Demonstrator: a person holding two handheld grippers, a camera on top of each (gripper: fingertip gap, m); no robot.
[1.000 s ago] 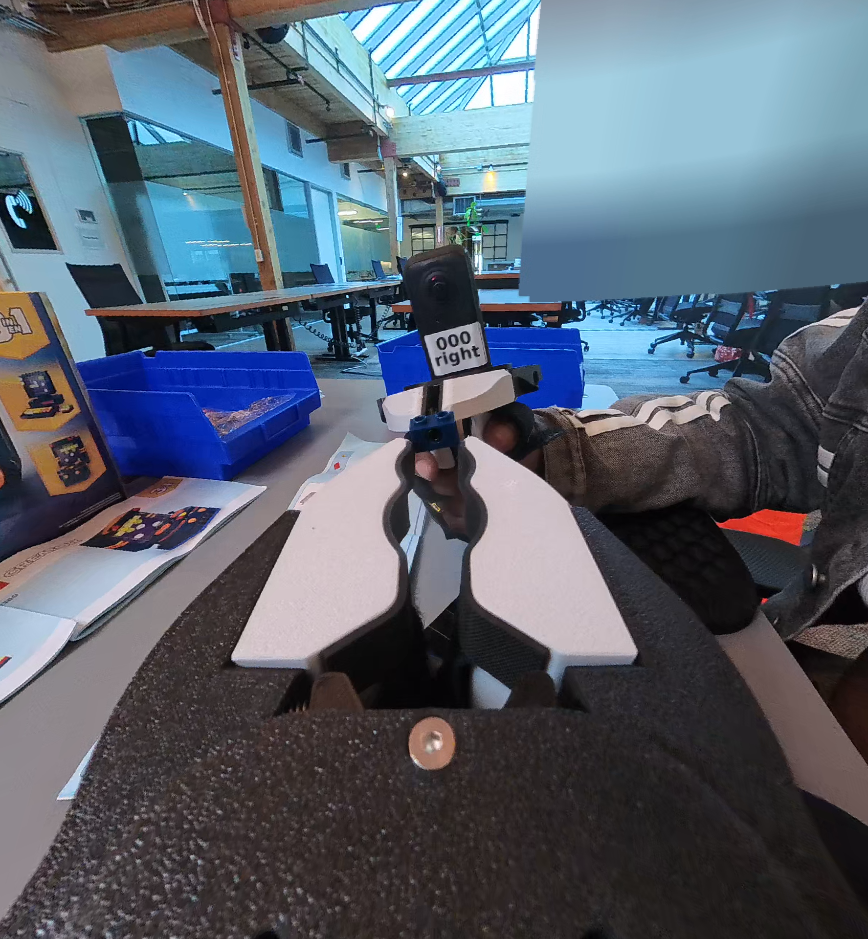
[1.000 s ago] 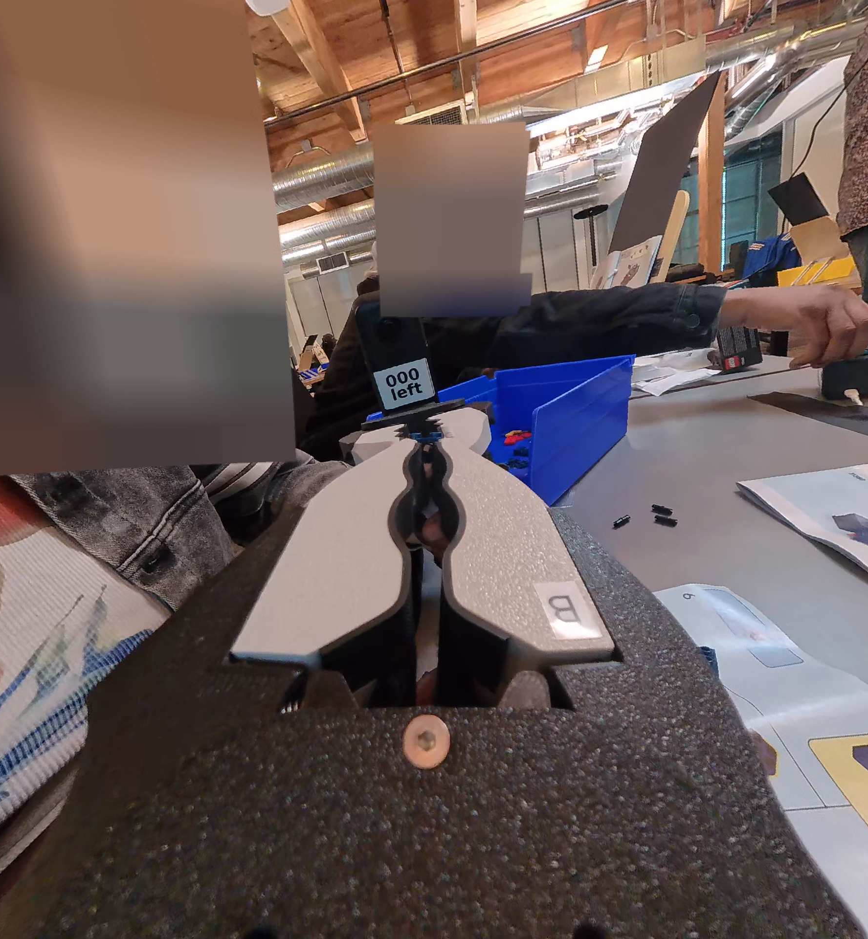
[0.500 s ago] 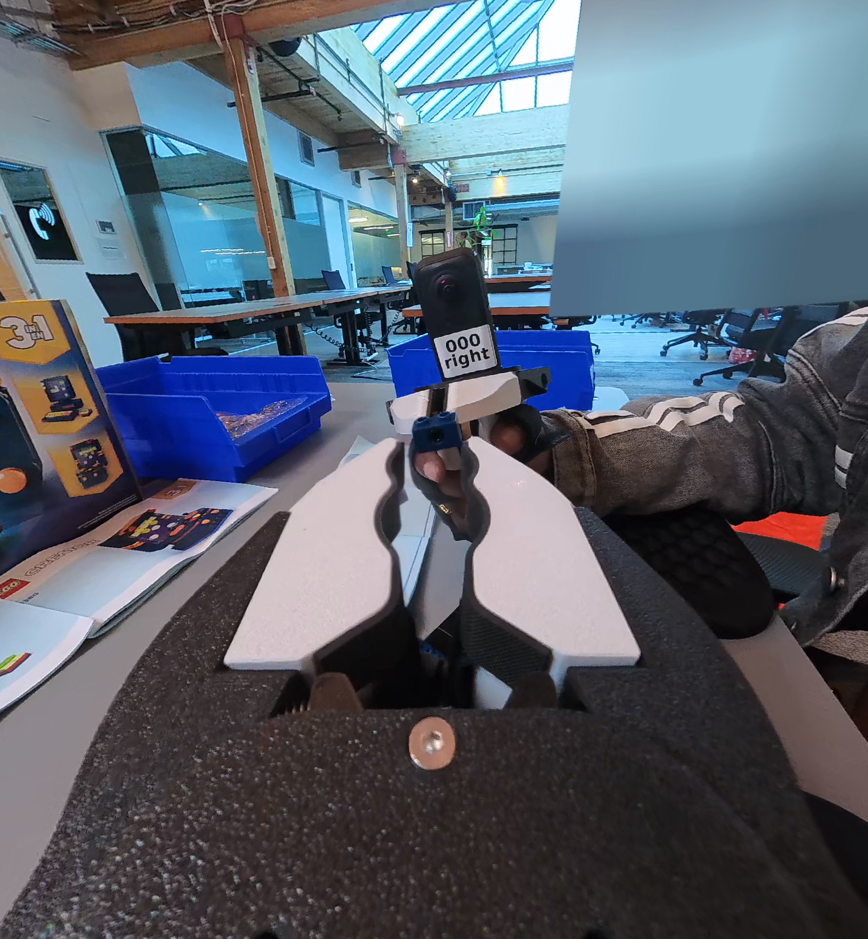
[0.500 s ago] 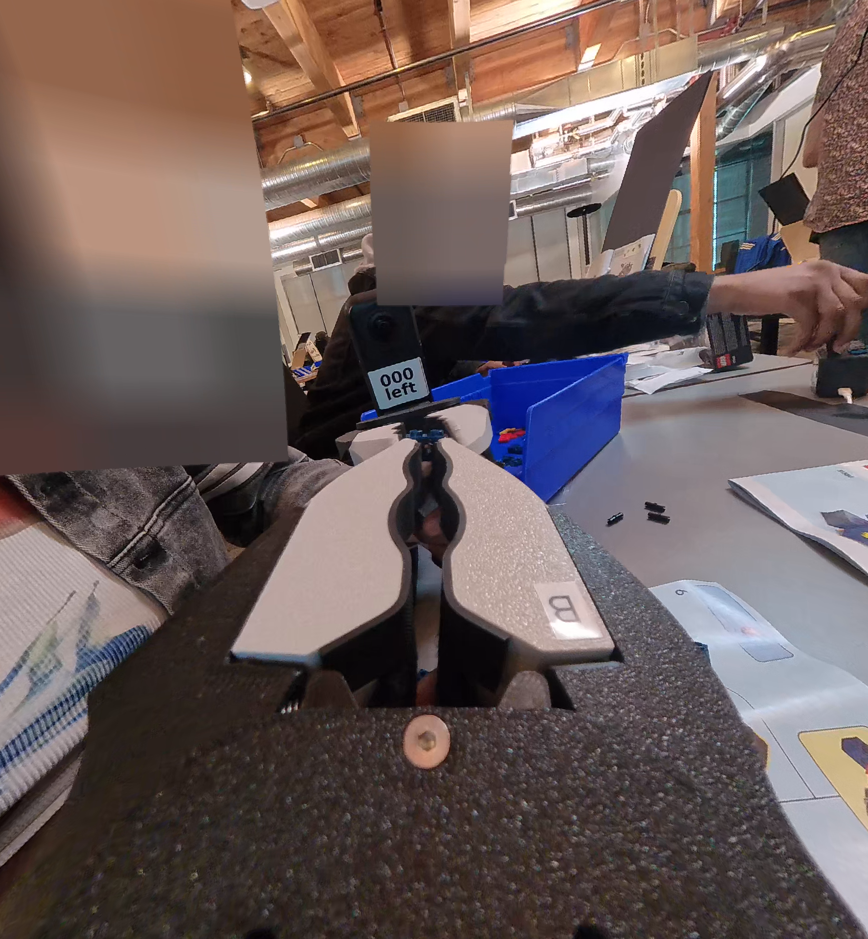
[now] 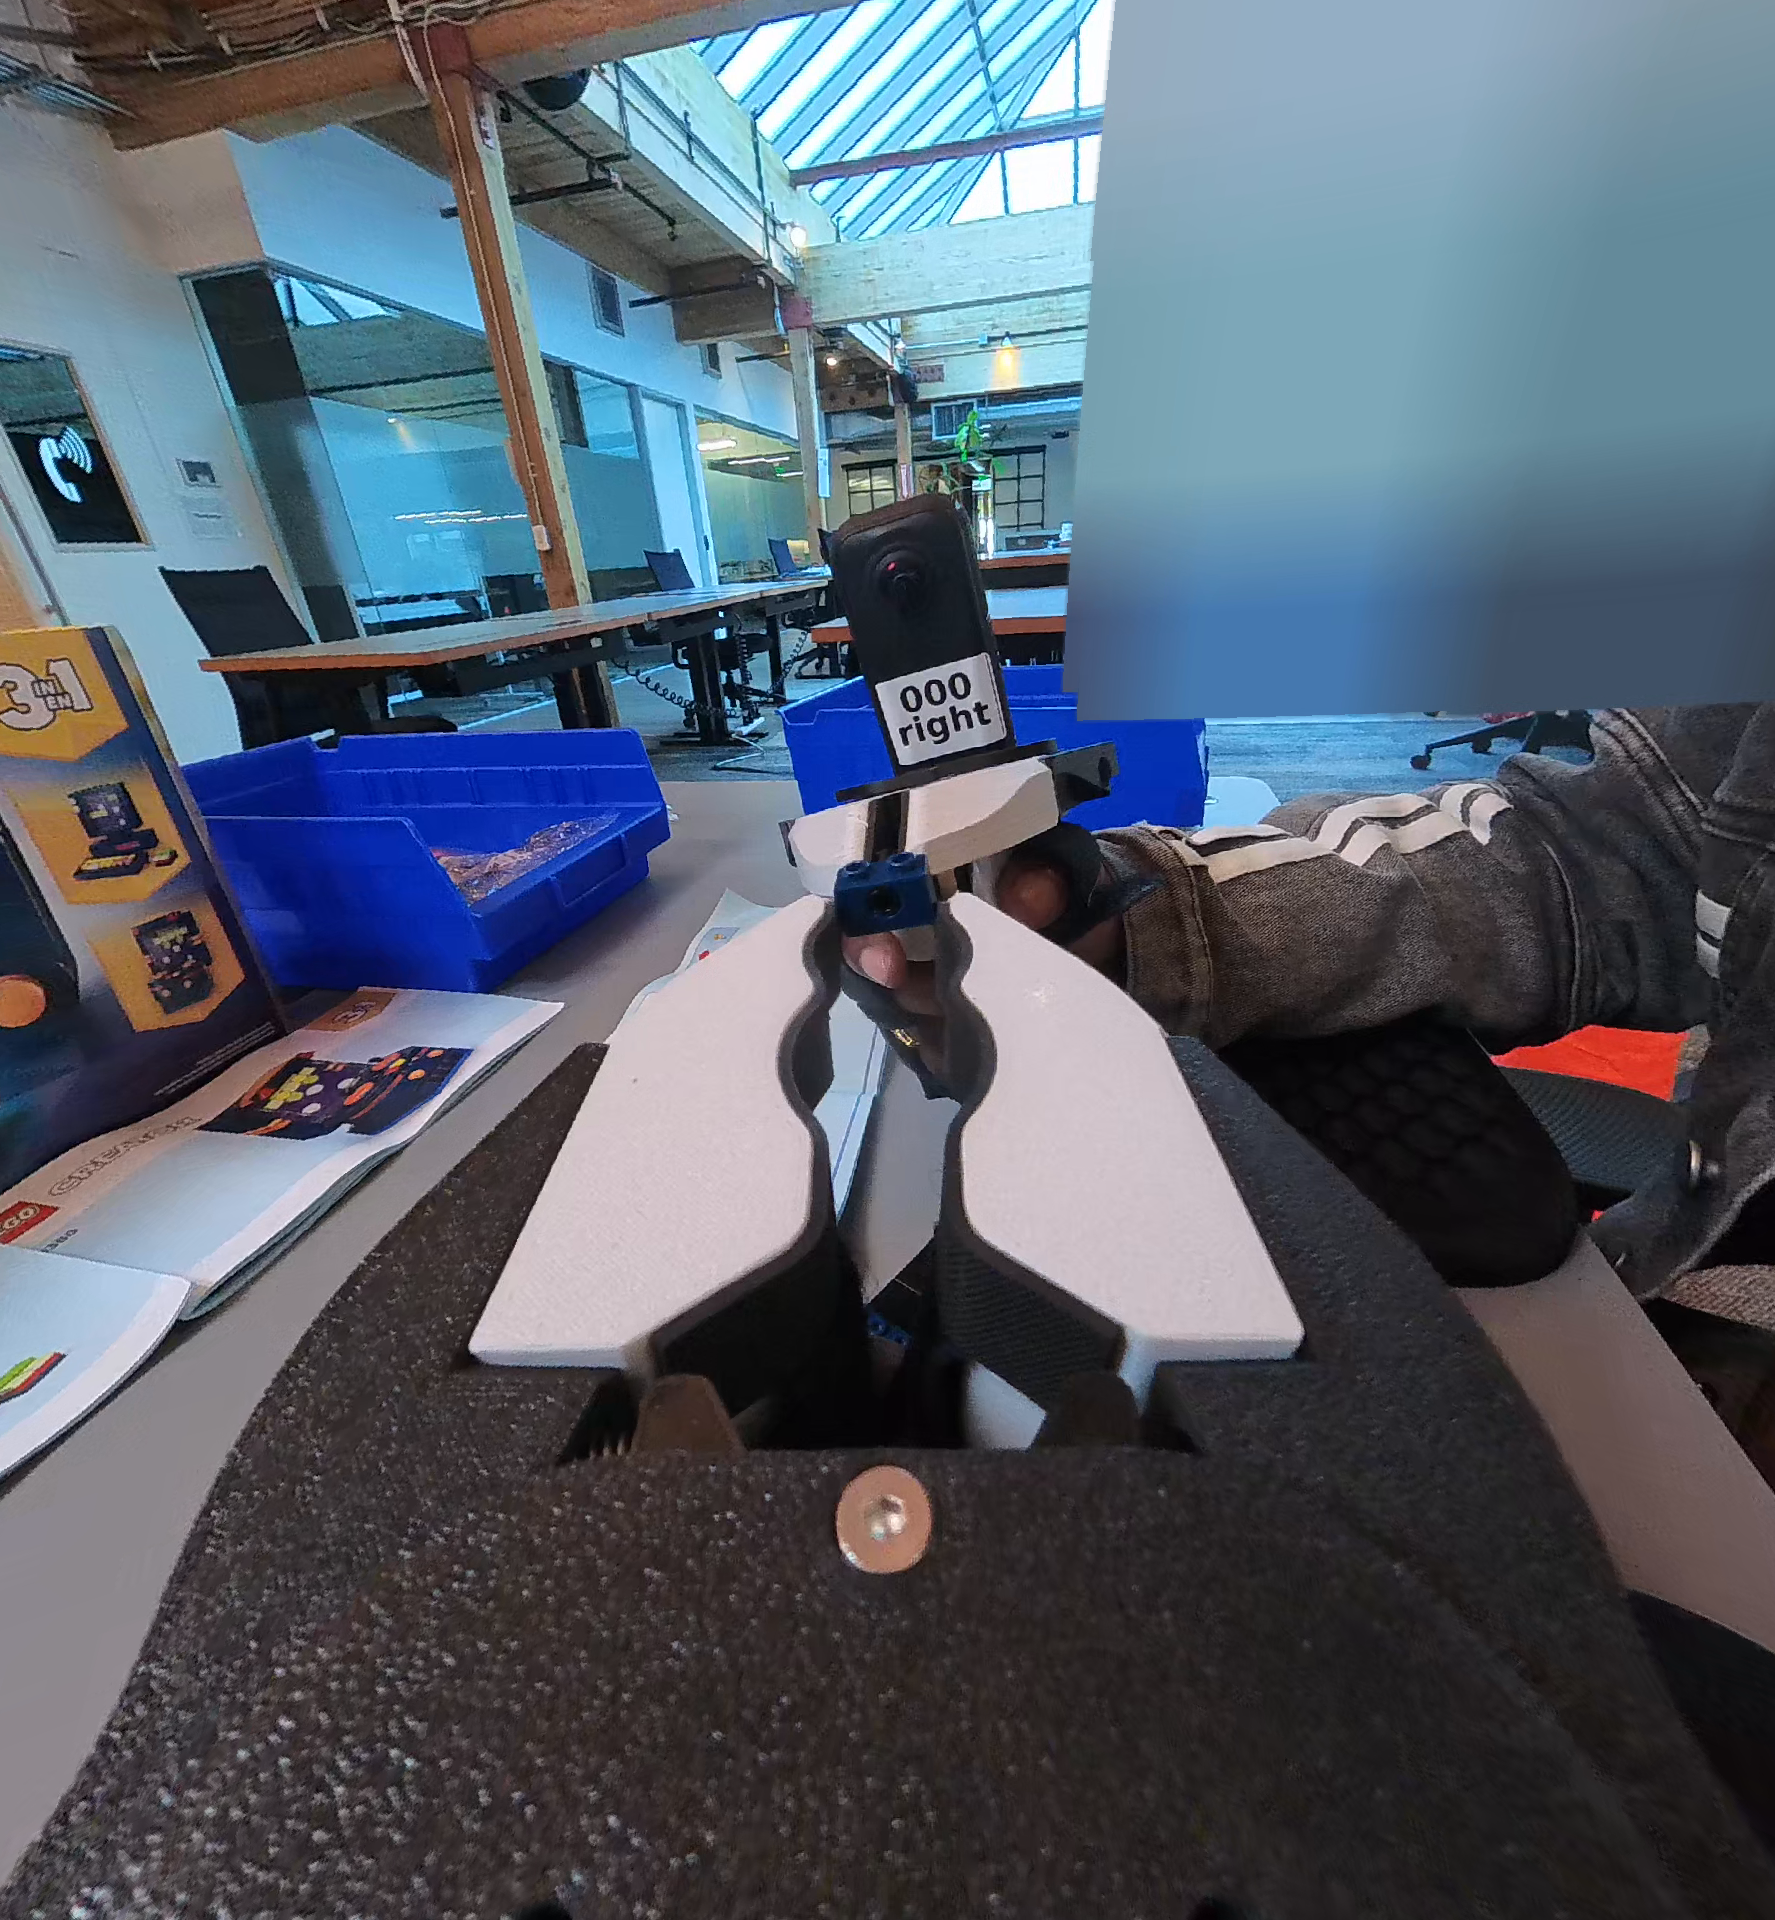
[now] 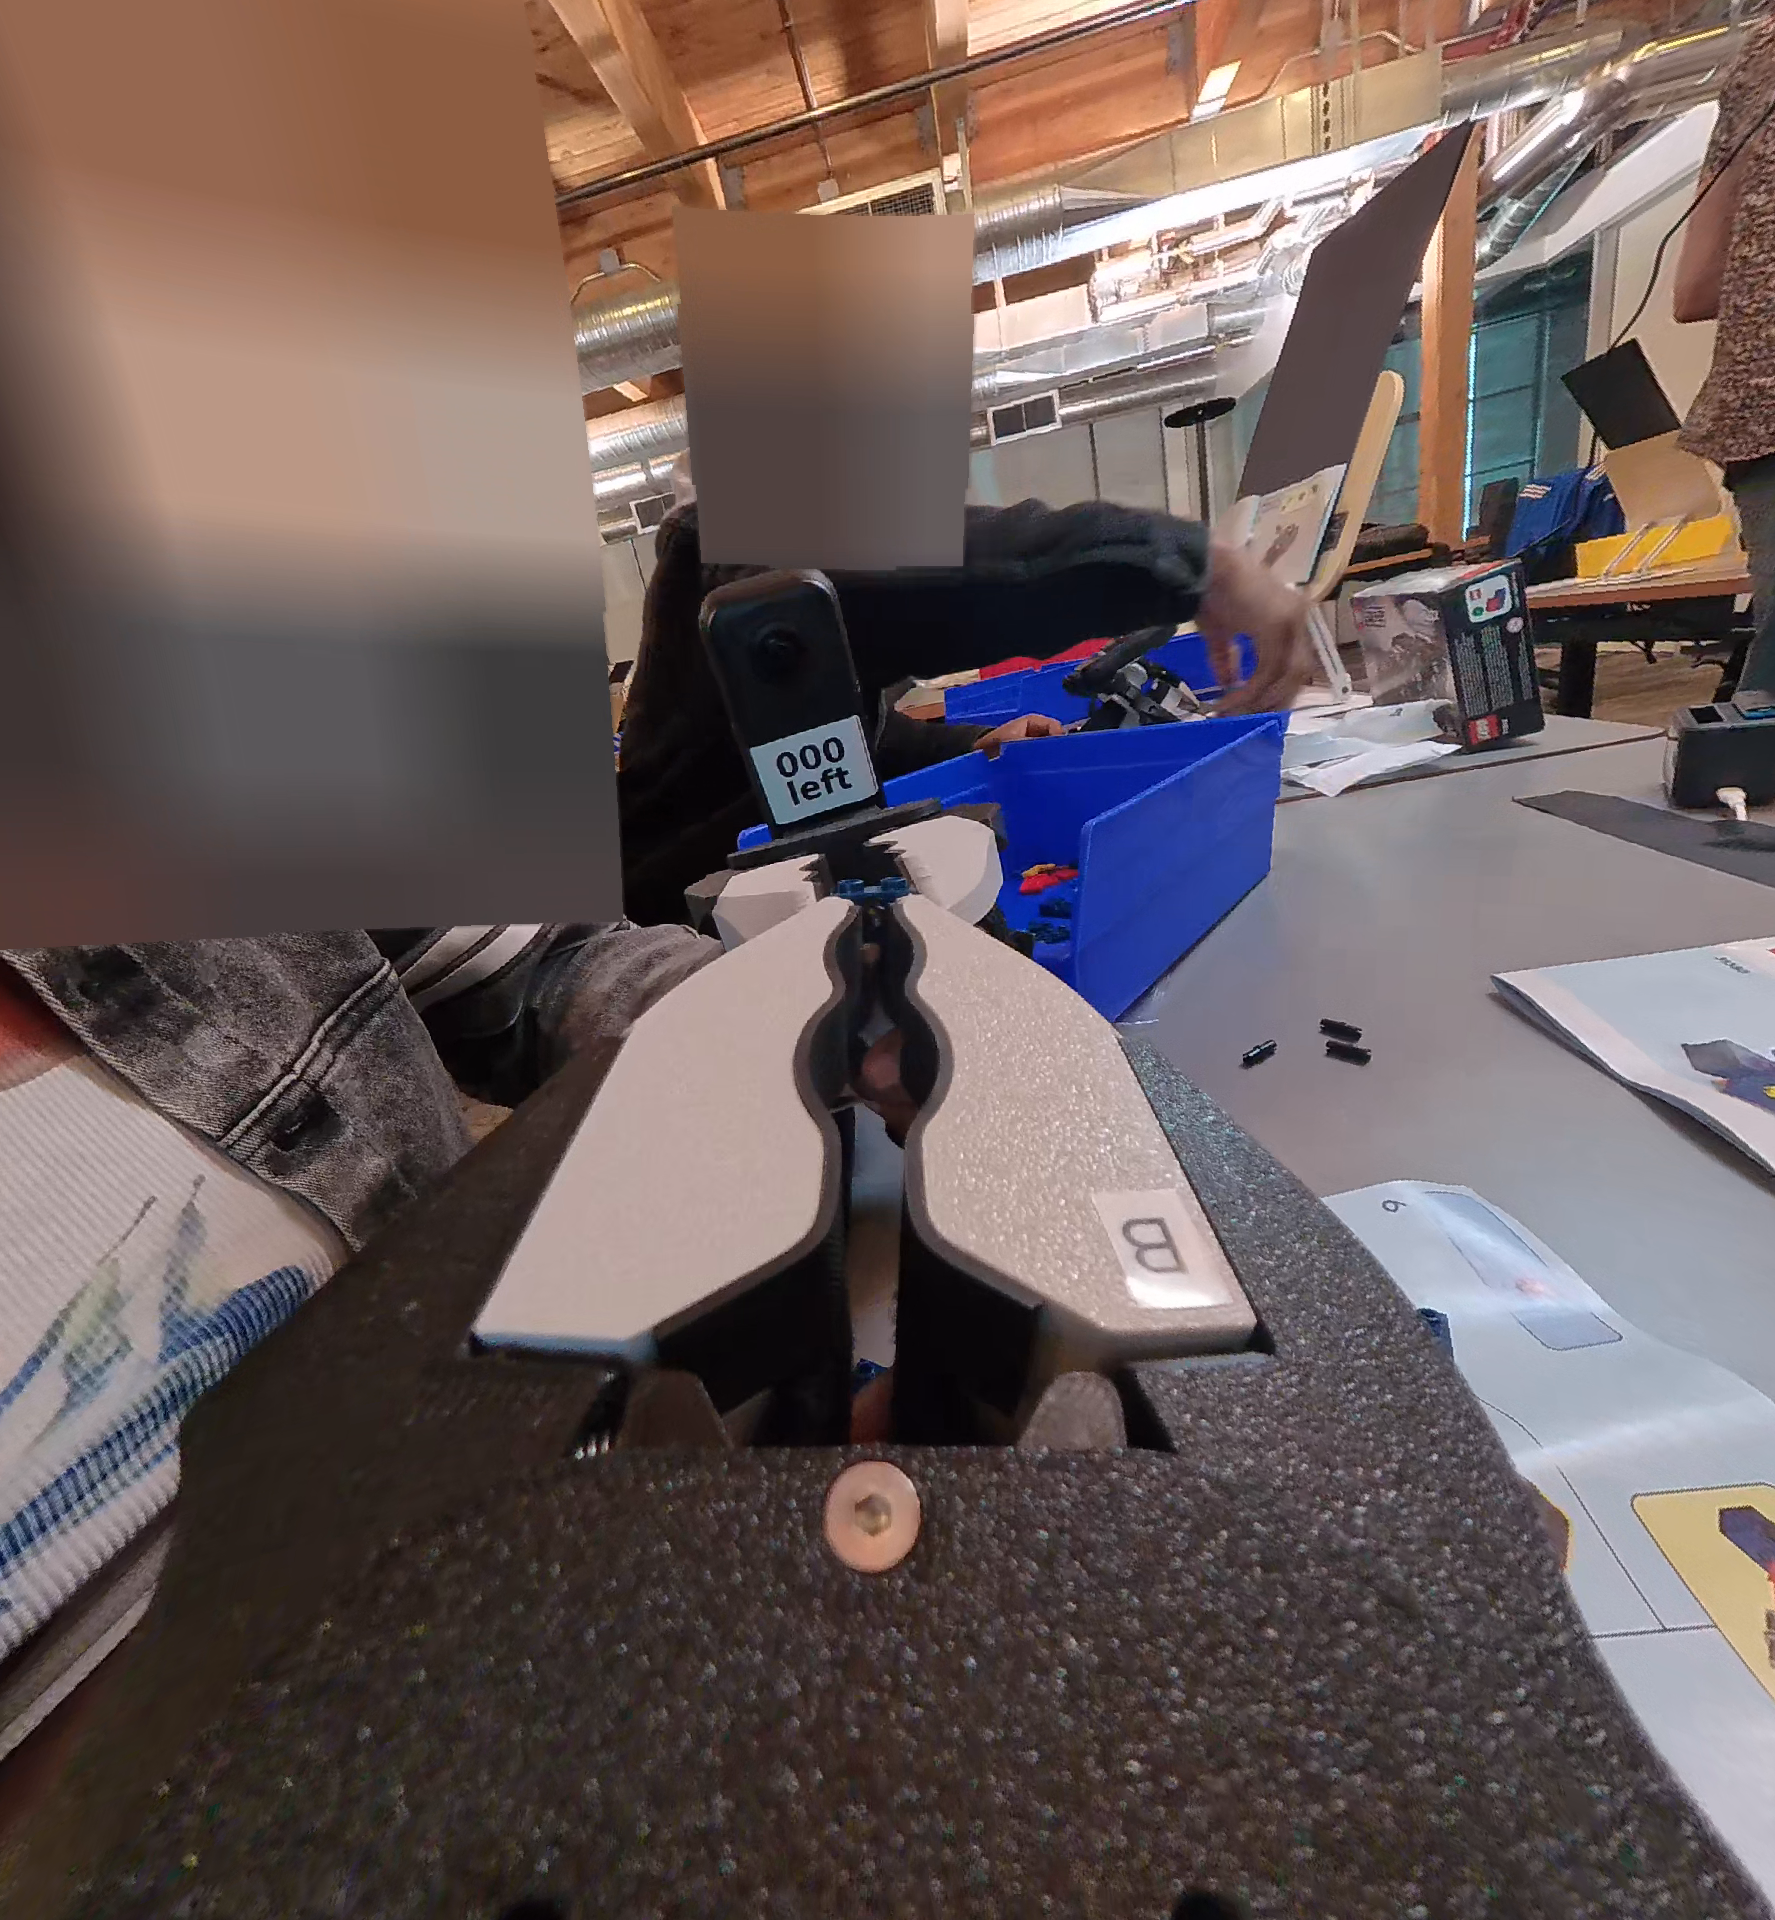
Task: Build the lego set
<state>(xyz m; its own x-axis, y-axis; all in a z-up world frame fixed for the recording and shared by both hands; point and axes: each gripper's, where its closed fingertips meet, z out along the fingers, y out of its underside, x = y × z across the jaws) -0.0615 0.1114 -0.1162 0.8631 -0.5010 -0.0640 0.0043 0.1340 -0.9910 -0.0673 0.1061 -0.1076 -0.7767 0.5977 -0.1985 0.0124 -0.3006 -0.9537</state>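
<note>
A dark blue brick [image 5: 885, 902] with two studs and a side hole sits pinched at the very tips of the left gripper [image 5: 885, 914], jaws narrow around it, both held in the air above the grey table [image 5: 717, 831]. Facing it tip to tip, the right gripper [image 6: 870, 906] has its jaws nearly closed on what looks like a thin blue plate [image 6: 870, 886], though that piece is too small to be sure of. Both holds are at the fingertips only, so any sideways push as the pieces meet could twist the brick out or flip the plate. A dropped part might land on the booklet [image 5: 270, 1132], or roll toward the blue bin [image 5: 395, 883].
</note>
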